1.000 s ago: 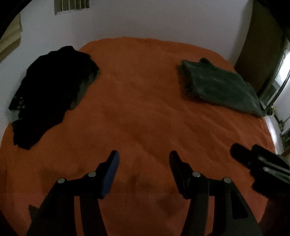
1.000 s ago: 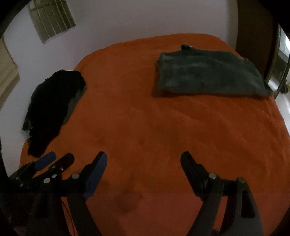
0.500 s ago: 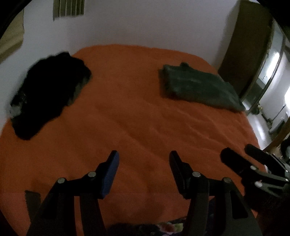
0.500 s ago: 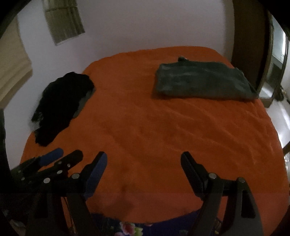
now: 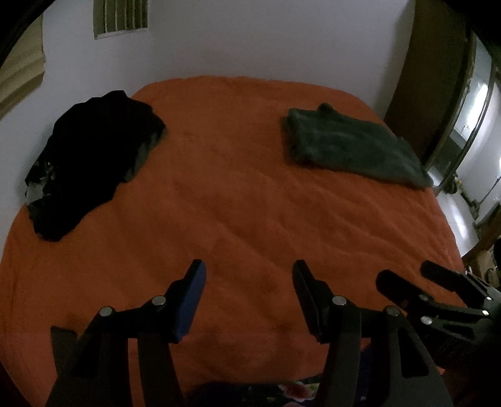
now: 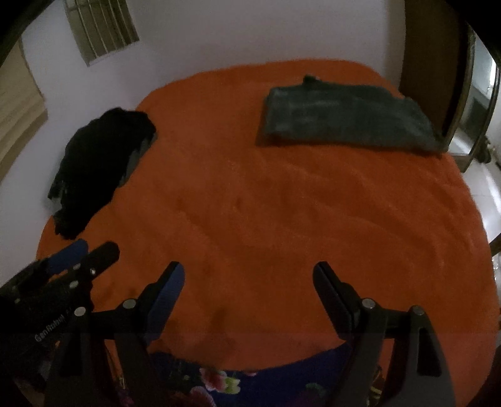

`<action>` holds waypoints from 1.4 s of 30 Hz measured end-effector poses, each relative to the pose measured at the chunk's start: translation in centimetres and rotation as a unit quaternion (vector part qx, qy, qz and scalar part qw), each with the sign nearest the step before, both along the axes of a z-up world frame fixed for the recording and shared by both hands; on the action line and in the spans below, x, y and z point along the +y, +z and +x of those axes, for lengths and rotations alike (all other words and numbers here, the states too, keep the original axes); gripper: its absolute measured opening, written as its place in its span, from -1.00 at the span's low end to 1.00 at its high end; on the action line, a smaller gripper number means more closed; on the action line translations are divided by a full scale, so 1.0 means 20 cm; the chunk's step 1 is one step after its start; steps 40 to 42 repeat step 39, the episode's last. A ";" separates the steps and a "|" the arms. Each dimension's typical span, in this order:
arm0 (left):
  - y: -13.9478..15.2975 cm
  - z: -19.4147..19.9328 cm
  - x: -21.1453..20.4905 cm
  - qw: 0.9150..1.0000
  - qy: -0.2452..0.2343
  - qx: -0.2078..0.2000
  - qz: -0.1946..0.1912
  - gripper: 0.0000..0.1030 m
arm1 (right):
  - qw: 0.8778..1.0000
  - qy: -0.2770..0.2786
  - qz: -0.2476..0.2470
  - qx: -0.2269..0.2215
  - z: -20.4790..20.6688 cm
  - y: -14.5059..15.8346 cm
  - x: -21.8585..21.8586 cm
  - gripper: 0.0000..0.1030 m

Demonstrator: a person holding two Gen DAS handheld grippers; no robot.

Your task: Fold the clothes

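Left gripper (image 5: 247, 275): held above the near part of the bed, its two fingers spread wide with nothing between them; one finger is faced with a blue pad (image 5: 191, 300). It is also seen at the lower left edge of the right wrist view (image 6: 90, 255), again parted and empty.
Right gripper (image 6: 247, 278): held beside the left one over the near edge of the bed, fingers spread wide and empty; a blue pad (image 6: 166, 297) is fitted on its left-hand finger. In the left wrist view it is seen at the lower right (image 5: 407, 277), fingers apart.
Bed cover (image 5: 250, 203): an orange fleecy spread is laid across the whole bed, lightly rippled, bare in the middle.
Black clothes (image 5: 90, 156): a loose, unfolded dark heap is left at the far left of the bed, close to the wall side; a grey lining is shown at its right edge.
Grey garment (image 5: 353, 147): a neatly folded grey-green piece is laid flat at the far right of the bed, well apart from the black heap and from both grippers.
Floral fabric (image 6: 244, 378): a dark blue cloth with pink flowers is seen below the near edge of the orange cover.
Wall (image 5: 250, 40): pale, with a barred vent (image 5: 120, 17) set high at the left.
Wardrobe (image 5: 438, 78): brown, stood past the right side of the bed.
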State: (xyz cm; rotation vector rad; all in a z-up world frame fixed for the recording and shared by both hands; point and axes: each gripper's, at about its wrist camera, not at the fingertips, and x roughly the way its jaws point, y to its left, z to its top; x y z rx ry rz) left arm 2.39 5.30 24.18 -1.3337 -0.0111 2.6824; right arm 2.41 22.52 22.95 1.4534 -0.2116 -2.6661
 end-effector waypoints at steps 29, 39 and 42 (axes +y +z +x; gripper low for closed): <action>0.02 0.06 0.01 1.000 -0.015 0.013 -0.019 0.14 | 1.000 0.017 -0.003 -0.005 0.00 -0.02 0.00 0.63; 0.01 0.07 0.01 1.000 -0.009 0.010 -0.013 0.14 | 1.000 0.022 -0.005 -0.009 -0.01 -0.03 -0.01 0.63; 0.01 0.07 0.01 1.000 -0.009 0.010 -0.013 0.14 | 1.000 0.022 -0.005 -0.009 -0.01 -0.03 -0.01 0.63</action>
